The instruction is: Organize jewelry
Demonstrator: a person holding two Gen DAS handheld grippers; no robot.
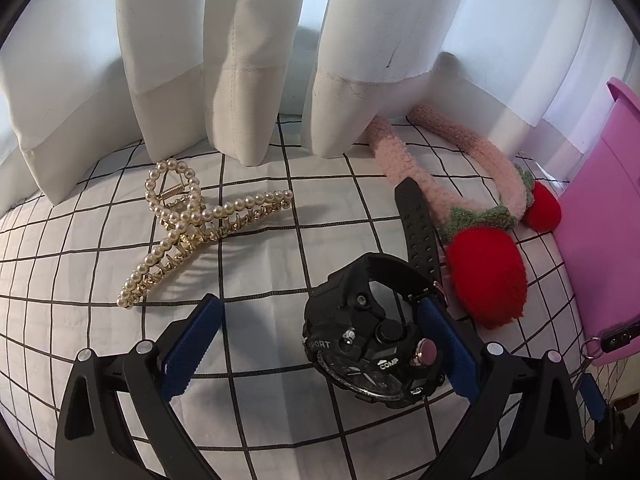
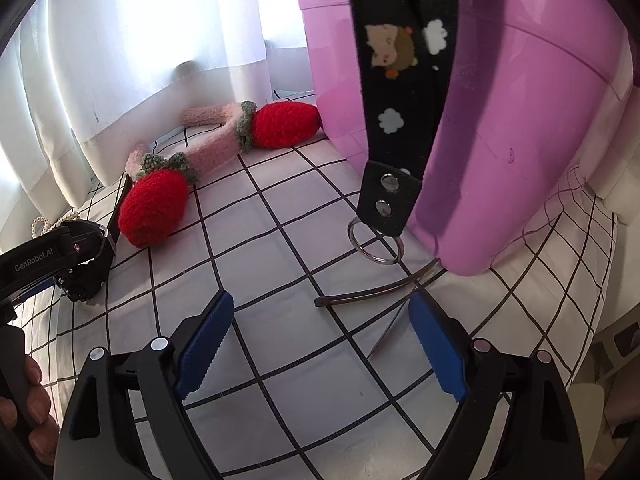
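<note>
A black sport watch [image 1: 372, 336] lies on the checked cloth between the fingers of my open left gripper [image 1: 320, 316], close to the right finger. A pearl hair claw [image 1: 192, 224] lies to its left. A pink fuzzy headband with red strawberries [image 1: 484, 276] lies to its right; it also shows in the right wrist view [image 2: 160, 196]. My right gripper [image 2: 320, 312] is open and empty above the cloth, near a thin dark curved band [image 2: 372, 290]. A black patterned strap with a metal ring [image 2: 394, 92] hangs from the pink box [image 2: 520, 120].
White curtains [image 1: 248, 60] hang at the back edge of the checked cloth [image 1: 260, 340]. The pink box [image 1: 600, 220] stands at the right in the left wrist view. My left gripper body [image 2: 44, 256] shows at the left in the right wrist view.
</note>
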